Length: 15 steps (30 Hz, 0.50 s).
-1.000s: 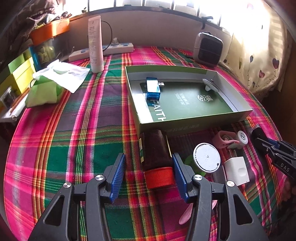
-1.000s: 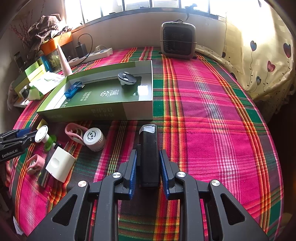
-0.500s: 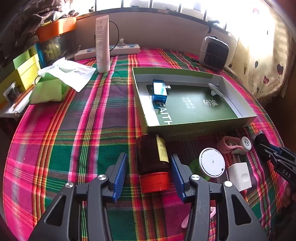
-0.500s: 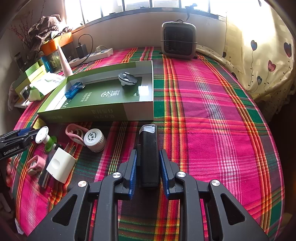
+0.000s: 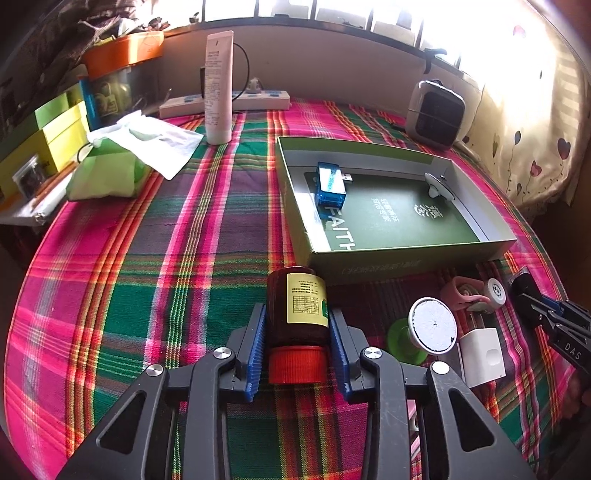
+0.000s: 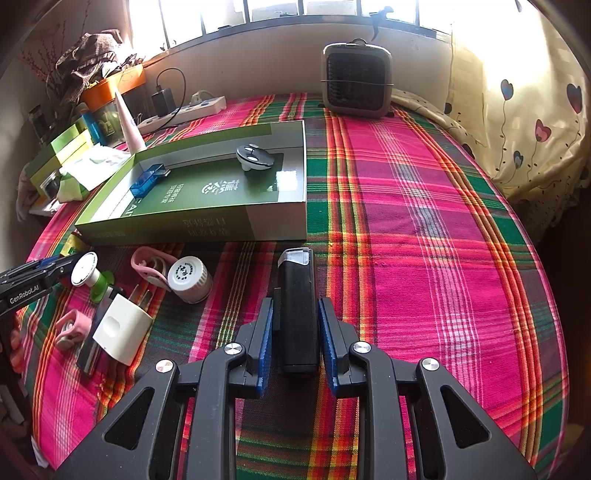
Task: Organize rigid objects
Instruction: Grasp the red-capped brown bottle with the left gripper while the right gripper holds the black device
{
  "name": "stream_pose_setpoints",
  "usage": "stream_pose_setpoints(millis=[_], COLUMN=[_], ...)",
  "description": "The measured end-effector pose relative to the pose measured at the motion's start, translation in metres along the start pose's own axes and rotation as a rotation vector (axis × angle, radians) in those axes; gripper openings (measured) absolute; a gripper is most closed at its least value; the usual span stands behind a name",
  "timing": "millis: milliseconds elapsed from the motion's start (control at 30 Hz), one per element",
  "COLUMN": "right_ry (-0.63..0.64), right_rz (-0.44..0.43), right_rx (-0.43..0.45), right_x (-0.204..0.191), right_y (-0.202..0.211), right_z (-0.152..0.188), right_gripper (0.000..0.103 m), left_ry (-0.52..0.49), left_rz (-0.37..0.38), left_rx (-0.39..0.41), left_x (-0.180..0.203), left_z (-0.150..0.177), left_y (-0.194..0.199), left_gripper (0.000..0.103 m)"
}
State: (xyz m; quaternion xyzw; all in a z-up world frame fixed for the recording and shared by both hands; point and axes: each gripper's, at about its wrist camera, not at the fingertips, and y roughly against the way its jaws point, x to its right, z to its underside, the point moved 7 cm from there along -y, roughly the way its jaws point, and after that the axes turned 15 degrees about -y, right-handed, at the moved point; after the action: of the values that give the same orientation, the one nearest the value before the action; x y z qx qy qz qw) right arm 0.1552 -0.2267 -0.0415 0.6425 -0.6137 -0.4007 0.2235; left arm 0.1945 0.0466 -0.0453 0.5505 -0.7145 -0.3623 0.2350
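Plaid tablecloth (image 5: 110, 295) under both tools. Left gripper (image 5: 297, 345), jaws just closing, clamps brown bottle (image 5: 297, 310), base toward 12 o'clock; green box (image 5: 406, 254) at 1 o'clock. Right gripper (image 6: 295, 345) grips black lighter (image 6: 297, 310), box at 11.

Harsh backlight, blown-out window (image 5: 388, 14) in both views

Daylight pours in from the far window, top right w/ curtain (image 6: 524, 92) washed near white. Glare patch on green box (image 6: 288, 181) floor. Foreground sharp, colours punchy; box throws a shadow toward the cam. Heavy fisheye bend, dark vignette at corners, far left clutter dim.
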Motion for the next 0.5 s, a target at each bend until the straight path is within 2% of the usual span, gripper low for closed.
stream_pose_setpoints(millis=[500], right_ry=[0.005], right_rz=[-0.003], right_rx=[-0.002], right_x=[-0.0006], right_y=[0.0000], right_z=[0.0002], right_gripper=[0.024], left_ry=[0.004], left_rz=[-0.002], left_rx=[0.004], left_x=[-0.0011], left_z=[-0.0009], left_y=[0.0040], left_gripper=[0.031])
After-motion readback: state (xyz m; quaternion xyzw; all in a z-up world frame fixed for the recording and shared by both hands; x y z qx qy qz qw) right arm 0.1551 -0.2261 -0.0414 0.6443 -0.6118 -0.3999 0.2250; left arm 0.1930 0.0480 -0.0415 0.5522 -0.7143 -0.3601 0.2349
